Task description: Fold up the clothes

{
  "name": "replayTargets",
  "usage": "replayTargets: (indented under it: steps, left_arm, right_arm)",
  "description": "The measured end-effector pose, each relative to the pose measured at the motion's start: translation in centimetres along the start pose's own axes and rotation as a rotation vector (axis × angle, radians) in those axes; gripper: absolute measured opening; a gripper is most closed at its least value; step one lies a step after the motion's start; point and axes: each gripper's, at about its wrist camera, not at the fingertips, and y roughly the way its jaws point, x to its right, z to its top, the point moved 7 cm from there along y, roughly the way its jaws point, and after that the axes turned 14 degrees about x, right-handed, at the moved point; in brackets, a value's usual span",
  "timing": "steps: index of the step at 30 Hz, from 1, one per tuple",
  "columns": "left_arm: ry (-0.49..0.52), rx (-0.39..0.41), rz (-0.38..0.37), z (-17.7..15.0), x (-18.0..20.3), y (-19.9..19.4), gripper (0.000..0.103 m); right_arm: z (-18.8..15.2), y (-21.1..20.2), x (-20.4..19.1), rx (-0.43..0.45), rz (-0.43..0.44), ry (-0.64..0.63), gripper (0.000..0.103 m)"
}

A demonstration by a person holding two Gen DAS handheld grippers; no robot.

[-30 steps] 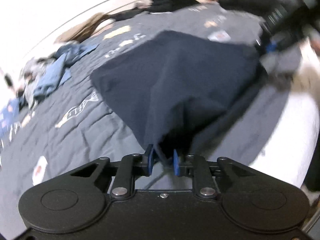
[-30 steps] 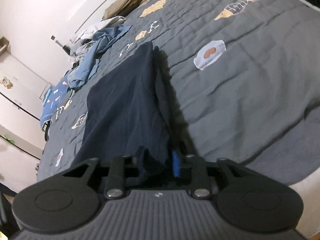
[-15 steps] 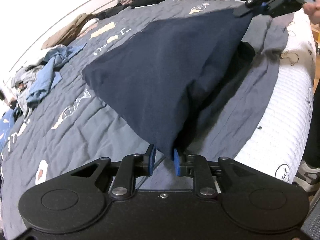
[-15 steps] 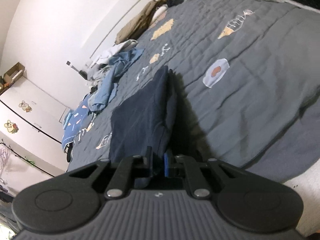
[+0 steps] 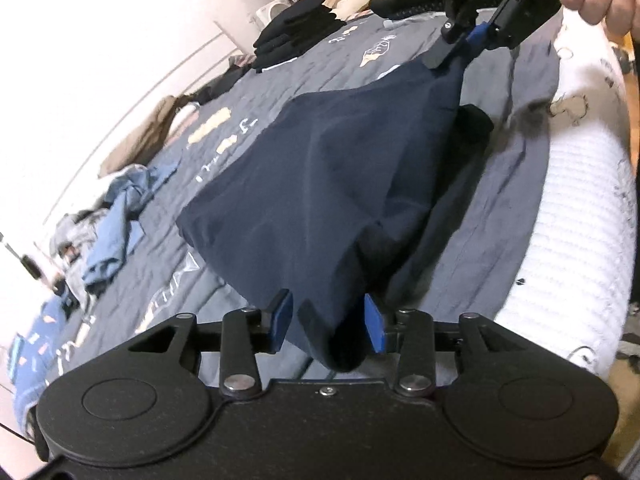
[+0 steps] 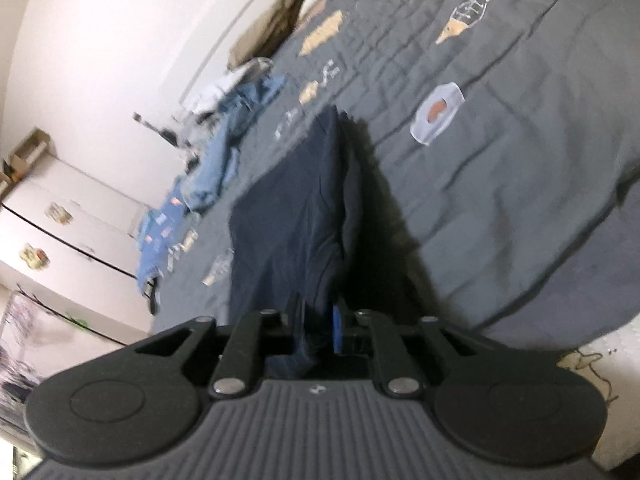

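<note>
A dark navy garment lies stretched over the grey quilted bed. My left gripper has its jaws apart, with the garment's near corner hanging loosely between the blue pads. My right gripper shows at the top right of the left wrist view, shut on the garment's far corner. In the right wrist view the right gripper pinches the navy garment, which runs away from it over the bed.
A pile of blue and pale clothes lies at the bed's far side by the wall. A stack of folded black clothes sits at the head end. A white mattress edge is on the right. White cupboards stand beyond.
My left gripper has opened and its hold on the near corner is released. My right gripper has stayed shut on the far corner, and the garment has sunk lower onto the bed.
</note>
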Motion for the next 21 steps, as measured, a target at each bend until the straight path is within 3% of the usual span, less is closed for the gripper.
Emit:
replayTargets:
  steps: [5, 7, 16, 20, 21]
  left_arm:
    - [0.028, 0.005, 0.011, 0.0, 0.2, 0.2, 0.040]
    - [0.051, 0.008, 0.005, 0.1, 0.6, 0.3, 0.040]
    - [0.177, 0.042, 0.011, 0.4, 2.8, 1.0, 0.039]
    - [0.194, 0.030, 0.000, 0.2, 3.1, 1.2, 0.020]
    - [0.194, 0.028, -0.002, 0.1, 3.0, 1.2, 0.016]
  right_arm:
    - [-0.3, -0.1, 0.6, -0.028, -0.052, -0.032, 0.020]
    - [-0.6, 0.1, 0.8, -0.039, -0.066, -0.031, 0.027]
    - [-2.6, 1.7, 0.0, -0.039, -0.016, 0.038, 0.037]
    - [-2.2, 1.7, 0.5, 0.009, 0.023, 0.144, 0.036]
    - [-2.0, 1.6, 0.4, 0.022, 0.040, 0.148, 0.031]
